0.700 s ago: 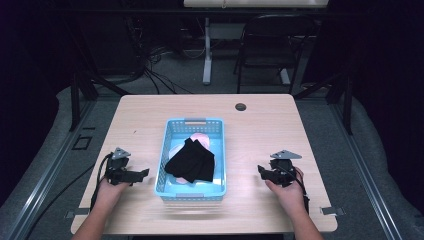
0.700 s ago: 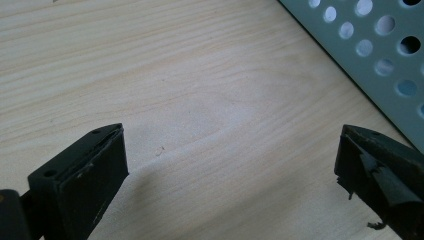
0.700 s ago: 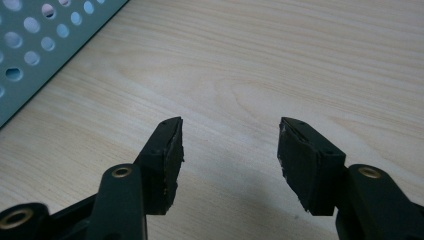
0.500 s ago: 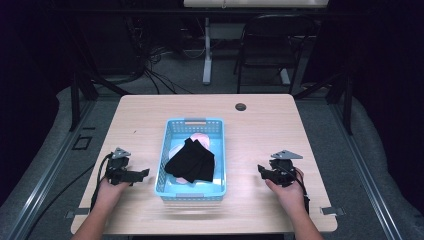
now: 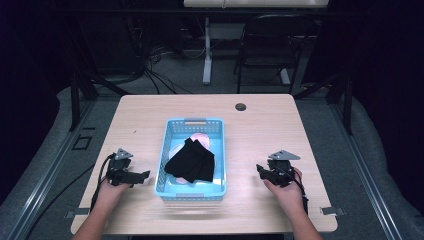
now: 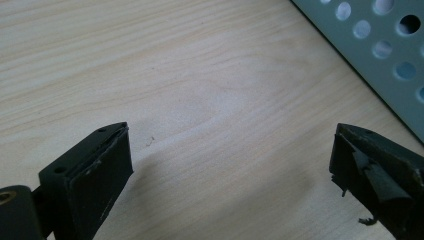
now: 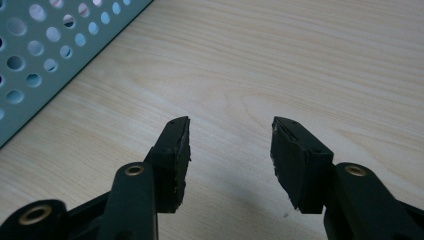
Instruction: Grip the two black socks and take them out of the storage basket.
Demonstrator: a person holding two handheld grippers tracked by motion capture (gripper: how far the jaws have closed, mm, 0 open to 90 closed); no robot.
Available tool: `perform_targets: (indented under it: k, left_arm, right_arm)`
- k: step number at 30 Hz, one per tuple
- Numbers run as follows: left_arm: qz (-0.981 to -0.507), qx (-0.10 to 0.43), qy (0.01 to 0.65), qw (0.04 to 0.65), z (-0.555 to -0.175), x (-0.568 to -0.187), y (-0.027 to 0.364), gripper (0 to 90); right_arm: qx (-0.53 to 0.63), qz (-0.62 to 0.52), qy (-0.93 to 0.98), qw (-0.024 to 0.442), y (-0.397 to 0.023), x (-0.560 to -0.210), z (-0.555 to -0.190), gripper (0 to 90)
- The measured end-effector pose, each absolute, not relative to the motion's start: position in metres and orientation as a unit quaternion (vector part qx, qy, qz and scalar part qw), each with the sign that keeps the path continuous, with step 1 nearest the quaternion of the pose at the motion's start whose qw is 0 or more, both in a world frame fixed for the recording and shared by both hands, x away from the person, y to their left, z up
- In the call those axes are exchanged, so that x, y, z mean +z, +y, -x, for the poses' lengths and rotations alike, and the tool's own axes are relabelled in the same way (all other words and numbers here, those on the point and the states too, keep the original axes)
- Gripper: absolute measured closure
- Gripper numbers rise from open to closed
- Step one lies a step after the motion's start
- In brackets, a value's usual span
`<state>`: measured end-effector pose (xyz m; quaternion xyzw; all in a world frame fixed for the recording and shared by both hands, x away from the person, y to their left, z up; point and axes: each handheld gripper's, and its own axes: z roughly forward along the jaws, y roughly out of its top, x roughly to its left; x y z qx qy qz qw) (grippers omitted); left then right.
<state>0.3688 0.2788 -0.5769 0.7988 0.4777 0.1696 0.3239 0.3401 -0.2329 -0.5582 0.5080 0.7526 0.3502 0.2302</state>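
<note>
Plainly, a crumpled black cloth (image 5: pixel 191 161) is lying in a light blue perforated plastic basket (image 5: pixel 165 150) between the two tongs, covering something pink. Being limp, it is likely dragging that pink piece along if pinched deep. The left gripper (image 5: pixel 140 175) is gaping wide over the pale wooden table (image 5: pixel 270 120); the right gripper (image 5: pixel 260 169) is sitting partly spread, both empty.

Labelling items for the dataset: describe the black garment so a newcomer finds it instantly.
Start at the light wooden table and find the blue perforated basket at its centre, between the two grippers. The black garment lies crumpled inside, on top of pale pink cloth; it is the basket's only dark item.
</note>
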Motion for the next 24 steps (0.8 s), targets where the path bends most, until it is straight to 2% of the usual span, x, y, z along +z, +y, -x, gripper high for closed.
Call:
perform_targets:
  k: [10,21,24]
  left_arm:
    - [-0.787,0.177,0.487,0.334,-0.366,-0.574,0.283,3.5]
    - [-0.782,0.185,0.491,0.337,-0.363,-0.57,0.284,3.5]
    - [-0.779,0.185,0.498,0.333,-0.364,-0.57,0.286,3.5]
  right_arm:
    - [0.358,-0.513,0.753,0.203,-0.231,-0.552,-0.342,51.1]
    - [0.355,-0.499,0.768,0.187,-0.22,-0.523,-0.34,49.2]
    - [0.355,-0.481,0.779,0.191,-0.213,-0.504,-0.34,48.1]
